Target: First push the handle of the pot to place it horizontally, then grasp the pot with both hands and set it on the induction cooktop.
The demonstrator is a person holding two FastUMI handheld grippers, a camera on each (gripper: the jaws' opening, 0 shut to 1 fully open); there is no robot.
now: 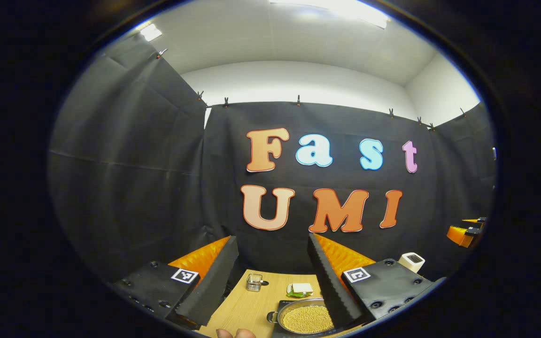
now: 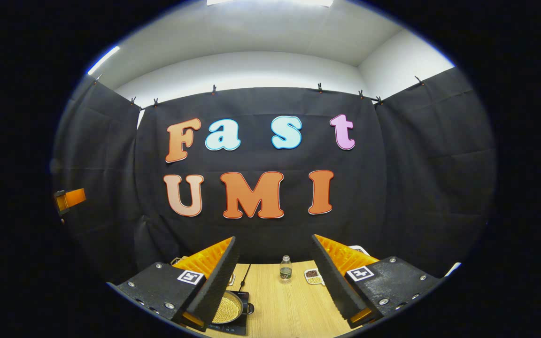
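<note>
A metal pot (image 1: 305,319) full of yellow grains rests on the black induction cooktop (image 1: 276,330) on the wooden table; a short side handle (image 1: 271,317) sticks out to its left. In the right gripper view the same pot (image 2: 228,308) sits on the cooktop (image 2: 235,327) at lower left, partly behind my finger. My left gripper (image 1: 271,239) is raised above the table, open, with nothing between its fingers. My right gripper (image 2: 274,238) is also open and empty, up off the table. The right gripper's body (image 1: 465,233) shows at the far right, the left gripper's body (image 2: 69,199) at the far left.
A small glass jar (image 1: 253,282) and a green and white item (image 1: 301,289) stand behind the pot. A white box (image 1: 412,261) sits at the back right. A small bottle (image 2: 285,269) and a dish of beans (image 2: 314,277) stand near the wall. Fingertips (image 1: 235,333) show at the bottom edge.
</note>
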